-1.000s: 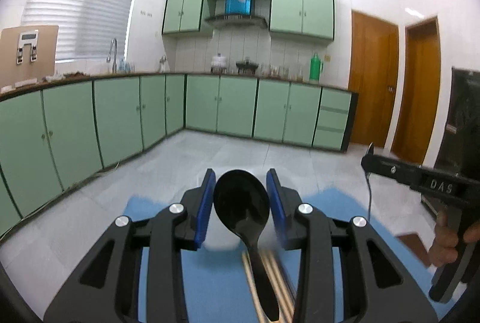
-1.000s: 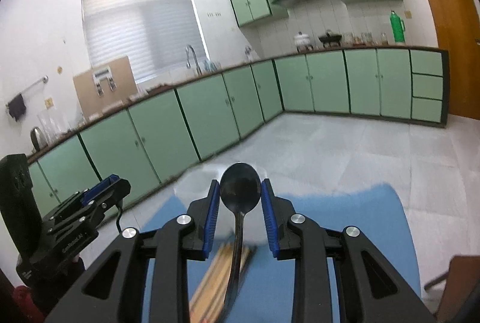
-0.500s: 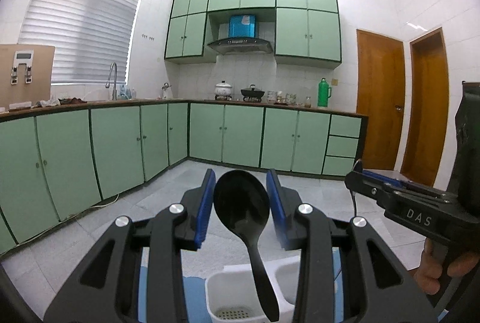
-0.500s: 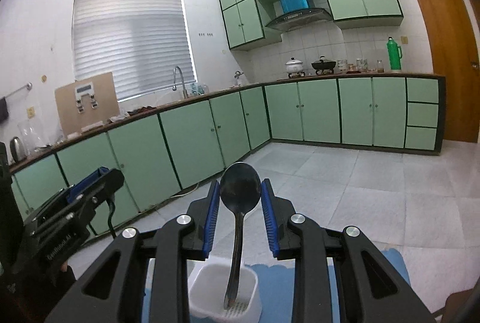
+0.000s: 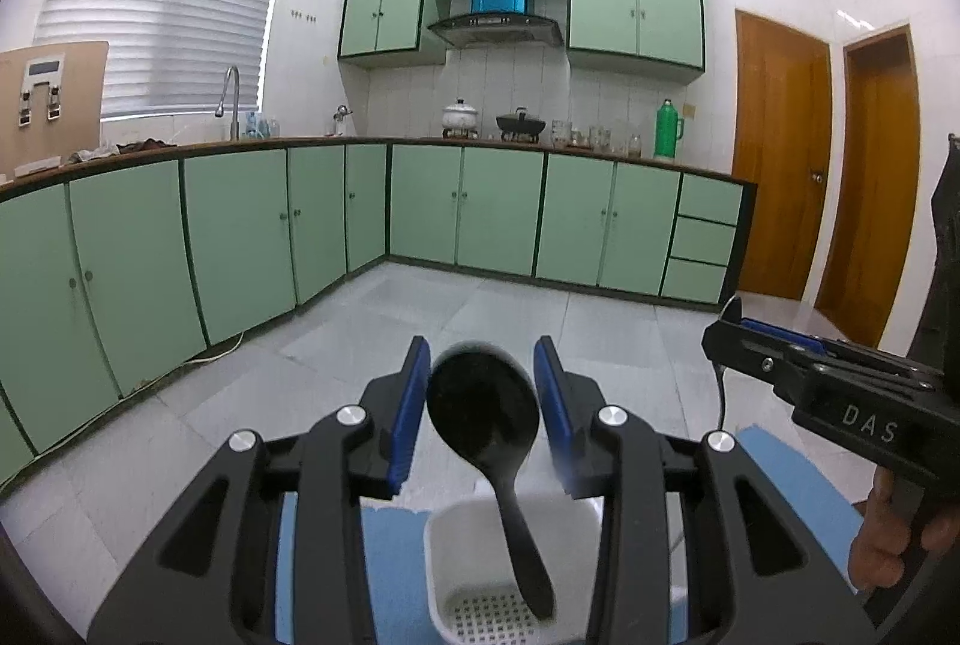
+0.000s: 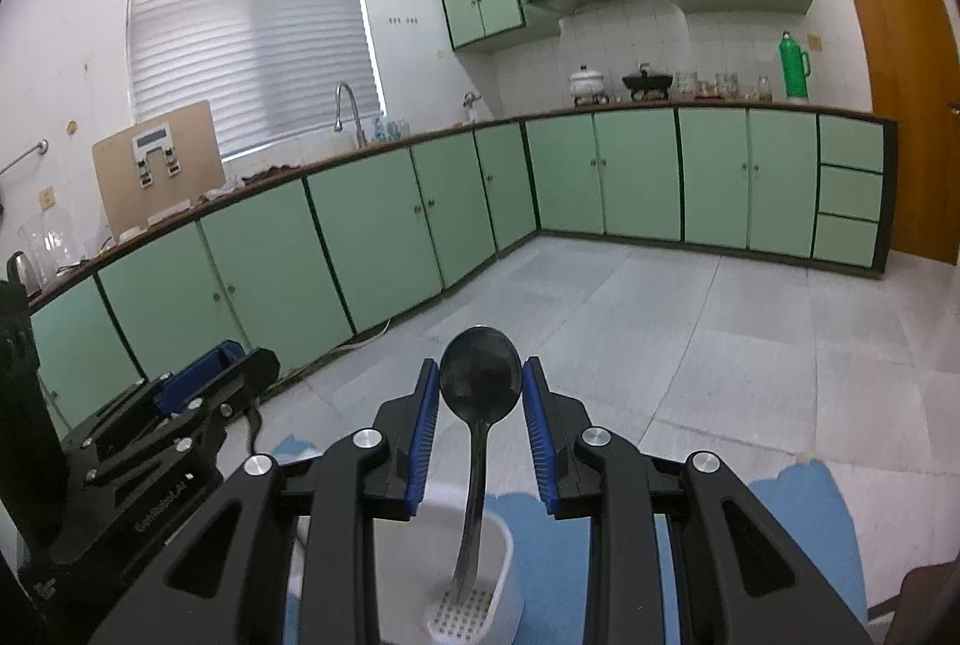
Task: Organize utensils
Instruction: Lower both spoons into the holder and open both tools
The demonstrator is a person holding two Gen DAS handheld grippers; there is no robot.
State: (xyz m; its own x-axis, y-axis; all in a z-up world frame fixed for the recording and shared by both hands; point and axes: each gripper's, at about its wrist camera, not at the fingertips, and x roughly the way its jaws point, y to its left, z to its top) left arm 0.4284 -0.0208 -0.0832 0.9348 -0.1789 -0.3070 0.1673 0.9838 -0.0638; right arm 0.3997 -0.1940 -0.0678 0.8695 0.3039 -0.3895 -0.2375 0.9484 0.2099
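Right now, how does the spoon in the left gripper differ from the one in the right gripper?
The black spoon in the left gripper is matte with a broad bowl; the metal spoon in the right gripper is glossy and narrower. The left gripper's jaws are opening with gaps beside the bowl; the right gripper's pads press the metal bowl. Both stand bowl-up, handles reaching into a white holder.

Two grippers, one black plastic spoon [image 5: 482, 408], one metal spoon [image 6: 480, 368], one white utensil holder [image 5: 447, 555], two wooden doors [image 5: 780, 153].
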